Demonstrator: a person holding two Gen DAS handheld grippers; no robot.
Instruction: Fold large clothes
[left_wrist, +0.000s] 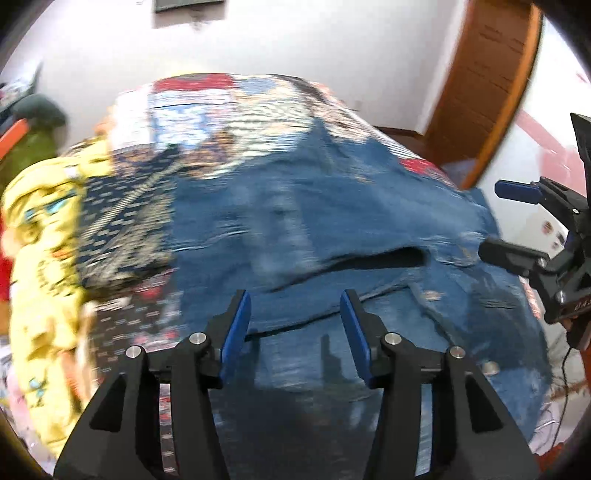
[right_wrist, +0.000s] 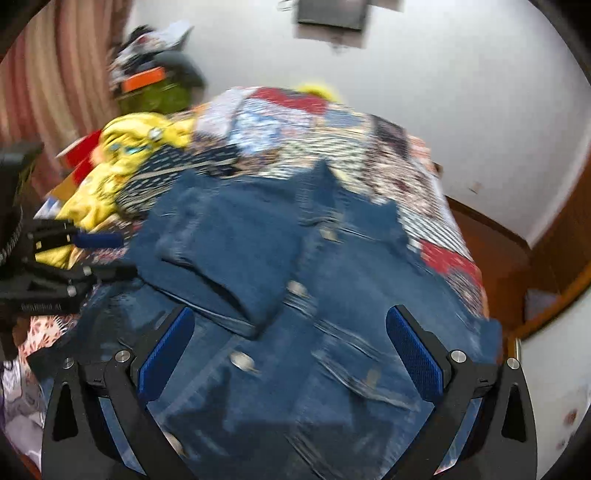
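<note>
The bed (right_wrist: 454, 266), under its patchwork bedspread (left_wrist: 229, 110), carried everything I was working on. The denim jacket (left_wrist: 332, 206) lay spread across the near part of it, with a folded-over sleeve or panel (right_wrist: 229, 251) resting on the jacket's body and its metal buttons (right_wrist: 242, 361) running roughly away from me. I read the jacket's long axis as pointing from the near edge toward the far wall, though the blur left that a judgement.

The jacket lay ahead of and below both tools. My left hand-held gripper (left_wrist: 295, 328) hung over the near hem with its jaws partly apart and no cloth between them. My right hand-held gripper (right_wrist: 291, 354) stood with its jaws spread wide over the button placket, also holding nothing. Each showed at the edge of the other's view, so they flanked the jacket from either side. The folded panel sat toward the left tool's side, so I judged the left hand the nearer one for it and the right hand nearer to the unfolded far-right edge.

A yellow printed garment (right_wrist: 122, 166) lay heaped on the bed just beside the jacket's left side.

Motion smeared both views. I could not make out the collar, the second sleeve or whether the pads touched denim, and the jacket's near edge was cut off beneath the tools.
</note>
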